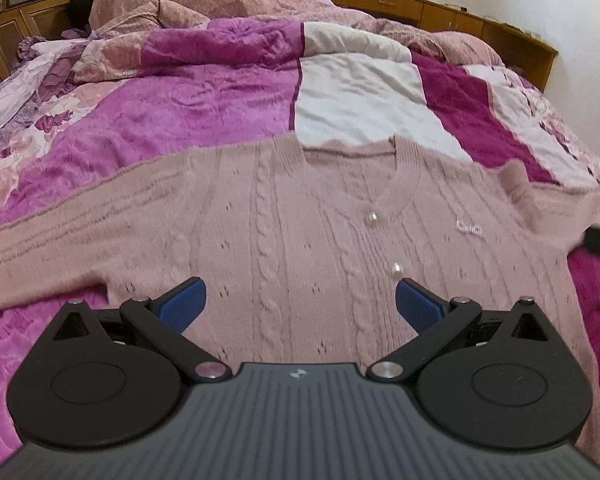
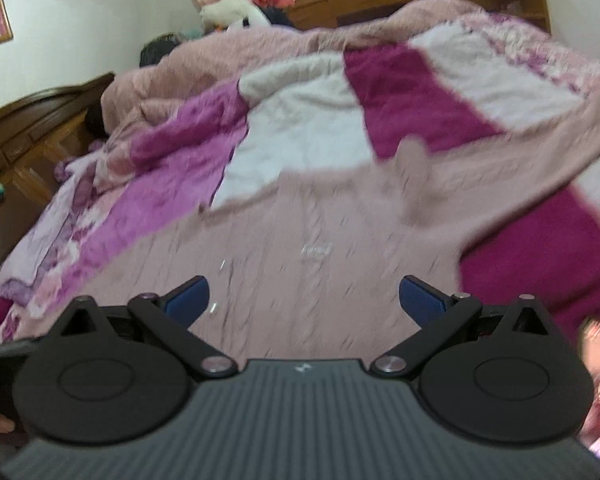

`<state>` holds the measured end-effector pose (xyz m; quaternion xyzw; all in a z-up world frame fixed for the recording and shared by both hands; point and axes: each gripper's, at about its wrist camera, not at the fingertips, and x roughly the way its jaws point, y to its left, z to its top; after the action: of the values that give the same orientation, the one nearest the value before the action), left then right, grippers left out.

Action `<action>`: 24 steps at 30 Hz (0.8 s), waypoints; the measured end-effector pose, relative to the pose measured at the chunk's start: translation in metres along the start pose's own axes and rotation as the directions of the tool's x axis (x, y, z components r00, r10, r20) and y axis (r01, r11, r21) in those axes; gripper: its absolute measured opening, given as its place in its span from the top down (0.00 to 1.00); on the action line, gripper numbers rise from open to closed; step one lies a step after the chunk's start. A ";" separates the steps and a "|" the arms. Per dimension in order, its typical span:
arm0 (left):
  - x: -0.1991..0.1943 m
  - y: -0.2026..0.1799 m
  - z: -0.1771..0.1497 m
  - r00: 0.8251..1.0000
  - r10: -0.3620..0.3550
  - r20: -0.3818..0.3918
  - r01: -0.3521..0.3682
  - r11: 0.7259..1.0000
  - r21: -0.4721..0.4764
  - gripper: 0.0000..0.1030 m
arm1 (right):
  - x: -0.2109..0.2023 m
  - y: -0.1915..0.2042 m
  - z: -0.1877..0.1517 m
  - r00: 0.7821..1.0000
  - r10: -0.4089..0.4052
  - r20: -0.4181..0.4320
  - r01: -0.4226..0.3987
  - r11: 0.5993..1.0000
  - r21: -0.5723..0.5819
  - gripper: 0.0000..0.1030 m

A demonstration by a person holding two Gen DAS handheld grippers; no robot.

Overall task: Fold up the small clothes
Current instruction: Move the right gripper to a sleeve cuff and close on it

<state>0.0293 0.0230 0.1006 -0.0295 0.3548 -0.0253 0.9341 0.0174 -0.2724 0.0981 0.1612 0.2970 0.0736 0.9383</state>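
Note:
A pale pink cable-knit cardigan (image 1: 300,224) with pearl buttons (image 1: 371,218) lies flat, face up, on the patchwork quilt (image 1: 180,112). Its left sleeve (image 1: 60,232) stretches out to the left. My left gripper (image 1: 300,300) is open and empty, hovering over the cardigan's lower front. The cardigan also shows, blurred, in the right wrist view (image 2: 300,248), with its right sleeve (image 2: 520,160) running up to the right. My right gripper (image 2: 304,300) is open and empty over the cardigan's chest.
A bunched pink duvet (image 1: 204,4) lies at the head of the bed. A wooden headboard (image 1: 24,8) stands on the left, with wooden cabinets (image 1: 460,20) and a window behind. The bed's edge is at the right.

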 end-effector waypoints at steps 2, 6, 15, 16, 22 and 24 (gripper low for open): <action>-0.001 0.002 0.004 1.000 0.003 0.003 -0.003 1.000 -0.011 0.00 | -0.006 -0.012 0.016 1.000 -0.019 0.023 0.019 1.000 -0.001 0.00; 0.005 0.007 0.005 1.000 0.000 -0.015 0.000 0.999 -0.051 0.00 | -0.015 -0.044 0.043 0.994 -0.084 0.068 0.083 0.996 0.014 0.00; 0.025 0.012 0.007 0.997 0.032 -0.065 -0.038 0.995 -0.093 0.00 | -0.009 -0.140 0.071 0.971 -0.231 0.066 0.219 0.964 0.153 0.00; 0.027 0.011 0.007 0.997 0.036 -0.073 -0.043 0.994 -0.096 0.00 | -0.006 -0.149 0.072 0.970 -0.235 0.063 0.222 0.960 0.171 0.00; 0.041 0.001 0.009 0.992 0.042 -0.120 -0.053 0.994 -0.094 0.00 | 0.021 -0.196 0.074 0.953 -0.301 0.035 0.284 0.927 0.243 0.00; 0.045 -0.003 0.008 0.990 0.049 -0.130 -0.060 0.995 -0.082 0.00 | 0.029 -0.212 0.075 0.948 -0.316 0.030 0.298 0.917 0.264 0.00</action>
<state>0.0682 0.0168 0.0776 -0.0583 0.4152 0.0139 0.9077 0.0931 -0.4839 0.0672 0.2349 0.2918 -0.1194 0.9195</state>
